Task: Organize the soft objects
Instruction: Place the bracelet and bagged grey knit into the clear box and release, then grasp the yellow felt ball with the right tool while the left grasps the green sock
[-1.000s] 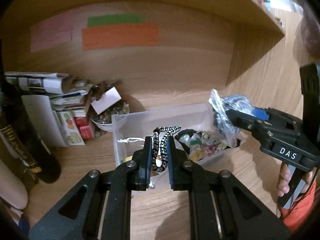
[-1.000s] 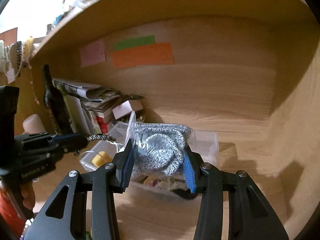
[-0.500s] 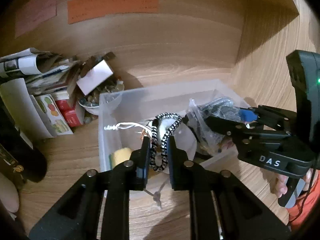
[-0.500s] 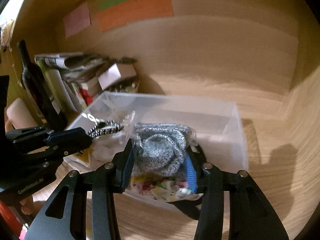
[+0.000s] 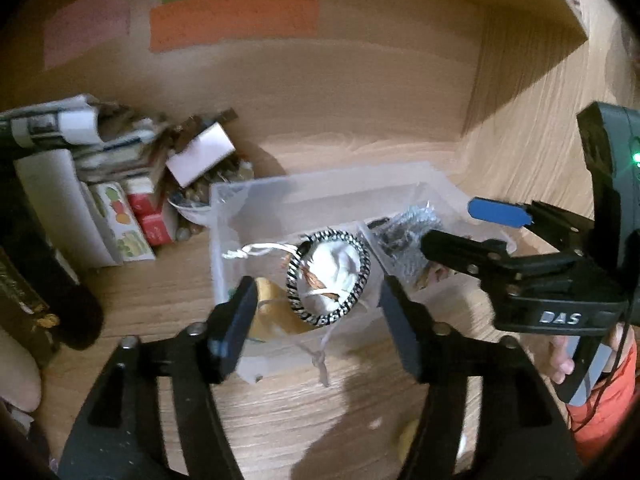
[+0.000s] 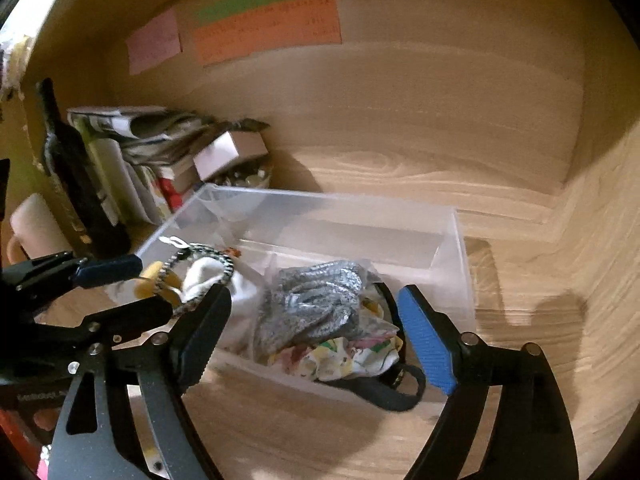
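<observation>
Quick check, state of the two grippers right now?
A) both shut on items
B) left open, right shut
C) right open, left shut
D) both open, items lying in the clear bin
D: left gripper and right gripper both gape, with the striped cord and bagged grey knit lying in the clear bin.

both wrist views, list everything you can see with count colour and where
clear bin: 1, on the wooden shelf
striped cord loop: 1, black-white, in bin, left side
white pouch: 1, inside the loop
yellow item: 1, bin's near-left corner
bagged grey knit: 1, in bin, right side
patterned cloth: 1, under the knit
paper notes: 3, pink, green, orange, back wall
dark bottle: 1, far left
paper stack: left of bin
left gripper: jaws open
right gripper: jaws open
</observation>
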Action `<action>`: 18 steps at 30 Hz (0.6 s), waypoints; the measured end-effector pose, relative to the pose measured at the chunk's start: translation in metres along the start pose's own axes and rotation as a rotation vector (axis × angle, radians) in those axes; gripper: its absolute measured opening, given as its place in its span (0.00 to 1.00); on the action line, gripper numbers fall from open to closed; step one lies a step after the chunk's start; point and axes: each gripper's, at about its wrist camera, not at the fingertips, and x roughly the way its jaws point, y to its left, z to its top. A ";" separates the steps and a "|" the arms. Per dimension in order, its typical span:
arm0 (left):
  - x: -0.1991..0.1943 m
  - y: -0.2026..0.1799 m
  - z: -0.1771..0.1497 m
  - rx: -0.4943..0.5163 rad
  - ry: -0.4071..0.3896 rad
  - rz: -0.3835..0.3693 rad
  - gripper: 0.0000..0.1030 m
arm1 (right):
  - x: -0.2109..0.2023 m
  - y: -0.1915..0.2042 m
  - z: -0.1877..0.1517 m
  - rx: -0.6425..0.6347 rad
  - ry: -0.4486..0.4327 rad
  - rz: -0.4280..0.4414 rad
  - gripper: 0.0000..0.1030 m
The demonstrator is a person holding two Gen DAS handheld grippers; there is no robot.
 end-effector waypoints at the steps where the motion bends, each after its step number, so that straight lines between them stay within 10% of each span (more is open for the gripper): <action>1: -0.006 0.000 0.000 0.002 -0.015 0.010 0.71 | -0.005 0.001 0.000 -0.003 -0.010 0.006 0.82; 9: -0.050 0.006 -0.006 0.002 -0.105 0.042 0.98 | -0.054 0.019 -0.008 -0.064 -0.104 0.039 0.92; 18: -0.061 0.009 -0.044 -0.001 -0.027 0.043 0.99 | -0.050 0.044 -0.051 -0.108 -0.011 0.093 0.97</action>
